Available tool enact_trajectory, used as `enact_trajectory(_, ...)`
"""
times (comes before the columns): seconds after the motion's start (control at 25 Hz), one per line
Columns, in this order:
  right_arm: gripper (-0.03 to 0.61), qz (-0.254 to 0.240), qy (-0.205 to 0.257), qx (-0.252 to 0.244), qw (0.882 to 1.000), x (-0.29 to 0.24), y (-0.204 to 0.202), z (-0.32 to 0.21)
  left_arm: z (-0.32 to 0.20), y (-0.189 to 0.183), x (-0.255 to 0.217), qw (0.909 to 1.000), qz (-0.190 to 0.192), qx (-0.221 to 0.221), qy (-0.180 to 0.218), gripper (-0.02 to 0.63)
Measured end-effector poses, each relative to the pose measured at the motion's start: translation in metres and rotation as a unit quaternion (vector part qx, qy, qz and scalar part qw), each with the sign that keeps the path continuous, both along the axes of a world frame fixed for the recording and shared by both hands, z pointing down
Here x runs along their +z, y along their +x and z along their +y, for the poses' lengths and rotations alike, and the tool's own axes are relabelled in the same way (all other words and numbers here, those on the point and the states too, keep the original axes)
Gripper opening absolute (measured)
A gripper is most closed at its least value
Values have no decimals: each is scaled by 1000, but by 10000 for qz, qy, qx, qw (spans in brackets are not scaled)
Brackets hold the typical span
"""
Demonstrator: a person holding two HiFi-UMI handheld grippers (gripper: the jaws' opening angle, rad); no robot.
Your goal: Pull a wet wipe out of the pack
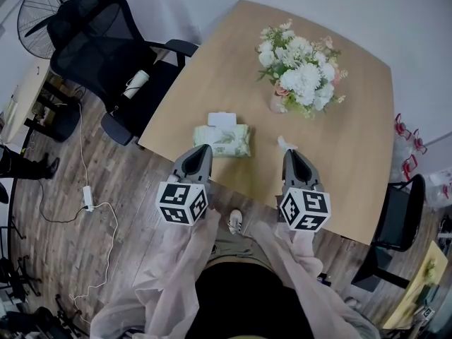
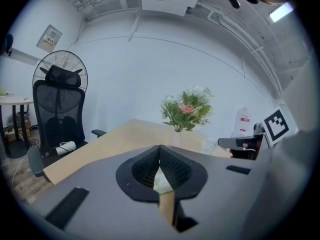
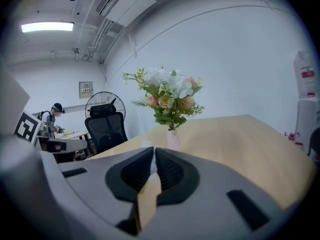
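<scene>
The wet wipe shows as a small crumpled white tuft at the tip of the right gripper. It sits above the table and clear of the pack, with bare wood between the two. In the right gripper view the jaws are pressed together on a thin white strip, so this gripper is clamped on the wipe.

The green-printed pack lies flat near the table's front edge, with its white lid flap thrown open on the far side. The left gripper has its tip at the pack's near left corner. Its own view shows the jaws meeting at the tips, with the pack visible beneath them through the gap behind. Whether they pinch the wrapper's edge or only rest against it I cannot tell.

A vase of flowers stands further back, well away from both.

By my reading the pull itself is finished, since no sheet links the wipe to the pack. The next move probably calls for carrying the wipe aside and laying it on bare table, with the pack left where it lies
</scene>
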State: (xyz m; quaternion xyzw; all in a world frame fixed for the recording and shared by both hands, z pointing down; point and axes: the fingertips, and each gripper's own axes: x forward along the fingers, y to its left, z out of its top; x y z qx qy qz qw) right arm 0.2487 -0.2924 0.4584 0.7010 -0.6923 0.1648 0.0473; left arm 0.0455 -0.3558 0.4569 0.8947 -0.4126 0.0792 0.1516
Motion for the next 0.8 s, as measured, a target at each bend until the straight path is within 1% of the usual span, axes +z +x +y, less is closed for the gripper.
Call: enact_trajectory(0.8, 18, 67, 36, -93, 9999, -3, -9, -2, 2, -10, 1, 10000, 17, -89, -9, 11)
